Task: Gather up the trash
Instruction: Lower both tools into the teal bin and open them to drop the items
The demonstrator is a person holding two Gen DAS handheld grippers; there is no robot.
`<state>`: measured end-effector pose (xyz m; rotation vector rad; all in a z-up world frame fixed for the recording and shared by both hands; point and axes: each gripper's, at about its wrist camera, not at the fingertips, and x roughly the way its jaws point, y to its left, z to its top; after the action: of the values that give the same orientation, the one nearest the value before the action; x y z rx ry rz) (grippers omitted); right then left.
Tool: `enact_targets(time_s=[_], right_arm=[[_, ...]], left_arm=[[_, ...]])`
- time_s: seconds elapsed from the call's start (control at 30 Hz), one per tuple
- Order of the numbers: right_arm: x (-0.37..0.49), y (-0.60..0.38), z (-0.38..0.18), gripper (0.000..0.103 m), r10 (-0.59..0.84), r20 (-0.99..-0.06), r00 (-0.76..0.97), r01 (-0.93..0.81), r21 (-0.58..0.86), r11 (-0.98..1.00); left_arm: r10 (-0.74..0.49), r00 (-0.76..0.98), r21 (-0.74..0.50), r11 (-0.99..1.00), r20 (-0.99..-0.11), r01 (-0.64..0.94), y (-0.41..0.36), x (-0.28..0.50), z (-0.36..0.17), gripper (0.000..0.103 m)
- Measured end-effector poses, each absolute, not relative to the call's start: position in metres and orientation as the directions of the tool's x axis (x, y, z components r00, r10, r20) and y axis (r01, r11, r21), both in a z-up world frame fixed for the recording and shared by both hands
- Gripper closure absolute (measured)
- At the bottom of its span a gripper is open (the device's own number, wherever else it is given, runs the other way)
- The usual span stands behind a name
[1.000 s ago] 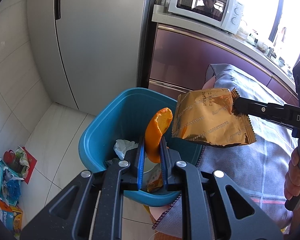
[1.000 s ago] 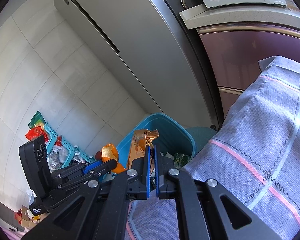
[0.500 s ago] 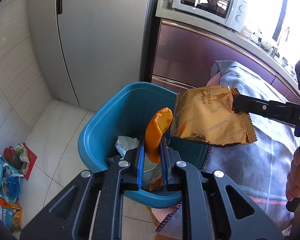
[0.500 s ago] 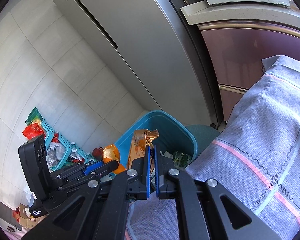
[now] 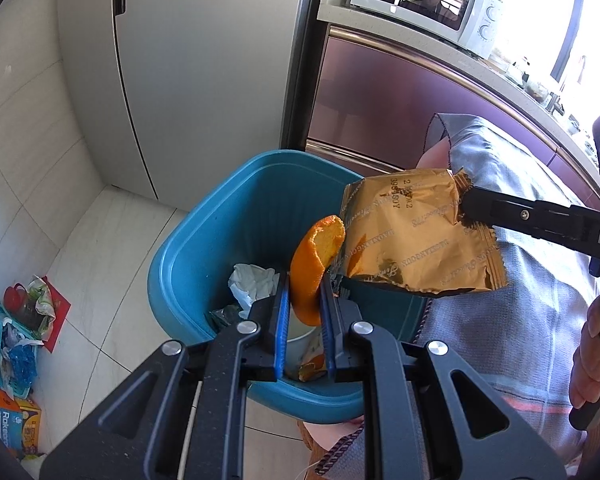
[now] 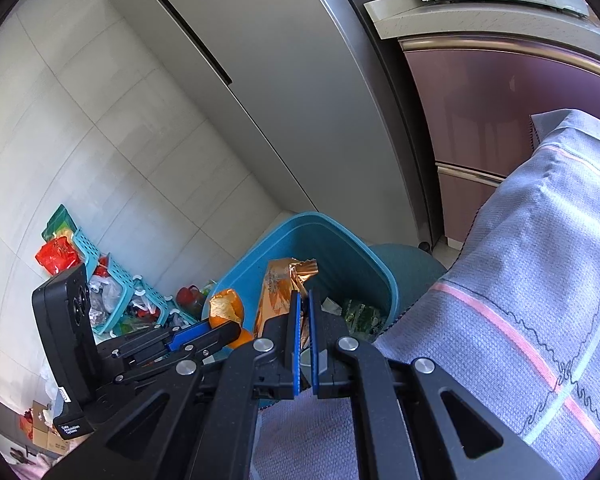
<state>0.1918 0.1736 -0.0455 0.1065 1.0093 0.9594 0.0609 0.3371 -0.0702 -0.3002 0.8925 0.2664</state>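
Two pieces of trash hang over the blue bin (image 5: 188, 276), one in each of your tools. At far left, teal baskets (image 6: 120, 280) of clutter sit on the tiled floor (image 5: 100, 248) against the wall. Moving right, your left hand-held gripper (image 5: 305, 304) is closed narrowly on an orange peel (image 5: 314, 264), its blue pads pinching the peel's lower half while the curled top stands above the fingertips, over the middle of the bin's mouth. Inside the bin lie crumpled white paper (image 5: 252, 284) and other scraps. Just right of the peel, nearly touching it, a gold snack wrapper (image 5: 412, 240) hangs above the bin's right rim. Your right hand-held gripper (image 6: 304, 300) is fully closed on that wrapper's crimped edge. Further right, a grey checked cloth (image 5: 520, 300) covers the surface beside the bin, and your right hand (image 5: 592, 356) grips the tool's handle at the picture's edge.
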Motion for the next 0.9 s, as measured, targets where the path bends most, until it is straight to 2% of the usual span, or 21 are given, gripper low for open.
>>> enact_targets(time_s=[0.9], right_arm=[[0.194,0.207,-0.065,0.099,0.65,-0.745,0.149,-0.649,0.422,0.633]], left_arm=[[0.058,0.534,-0.16,0.922,-0.844,-0.353,0.346,0.082,-0.107,0.088]])
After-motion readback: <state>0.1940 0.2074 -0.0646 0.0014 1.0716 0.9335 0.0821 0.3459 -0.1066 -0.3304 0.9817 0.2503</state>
